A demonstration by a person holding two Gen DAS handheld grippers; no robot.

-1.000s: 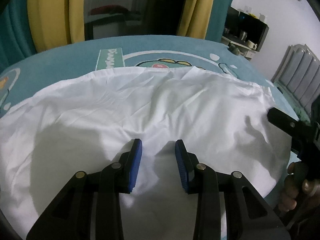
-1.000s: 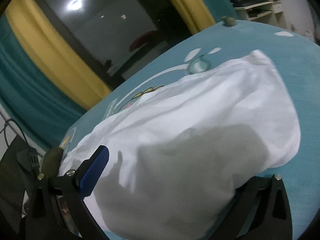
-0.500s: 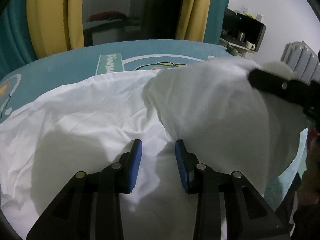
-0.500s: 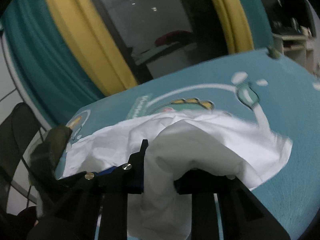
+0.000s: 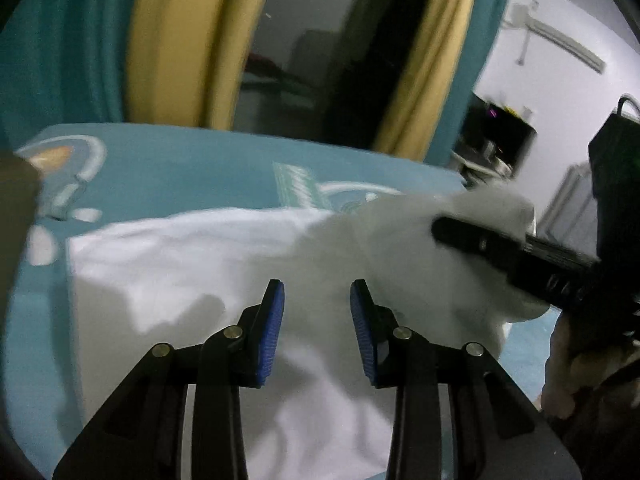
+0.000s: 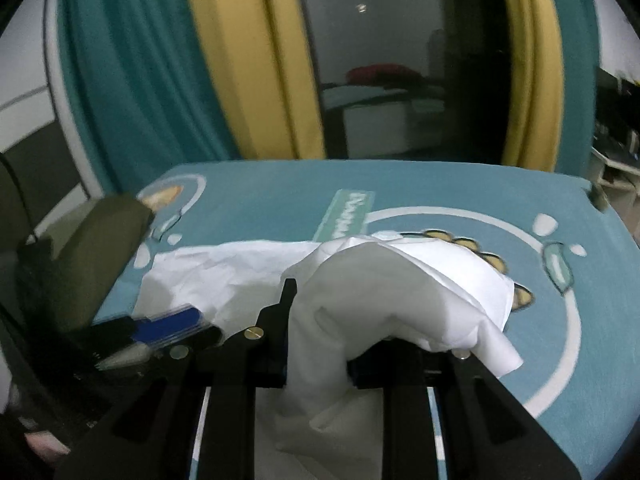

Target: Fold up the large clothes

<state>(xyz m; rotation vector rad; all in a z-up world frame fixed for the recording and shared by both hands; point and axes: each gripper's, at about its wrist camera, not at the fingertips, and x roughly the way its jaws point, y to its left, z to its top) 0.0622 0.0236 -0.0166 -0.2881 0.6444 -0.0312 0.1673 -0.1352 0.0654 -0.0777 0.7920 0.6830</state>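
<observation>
A large white garment point(image 5: 192, 264) lies on a teal printed mat point(image 5: 168, 164). My left gripper point(image 5: 317, 304) is open and empty, low over the cloth's near part. My right gripper point(image 6: 320, 320) is shut on a bunch of the white garment point(image 6: 384, 292), which drapes over both fingers and hides their tips. In the left wrist view the right gripper point(image 5: 472, 236) holds the lifted right side of the cloth above the flat part. The left gripper's blue pads point(image 6: 172, 328) show at the left of the right wrist view.
Teal and yellow curtains point(image 6: 248, 64) and a dark window stand behind the mat point(image 6: 440, 192). An olive padded object point(image 6: 92, 248) sits at the mat's left edge. A dark shelf point(image 5: 496, 140) with items stands at the far right.
My right gripper closed on the garment's right side, lifted it and carried it leftward over the flat cloth. My left gripper stayed open and turned left and upward.
</observation>
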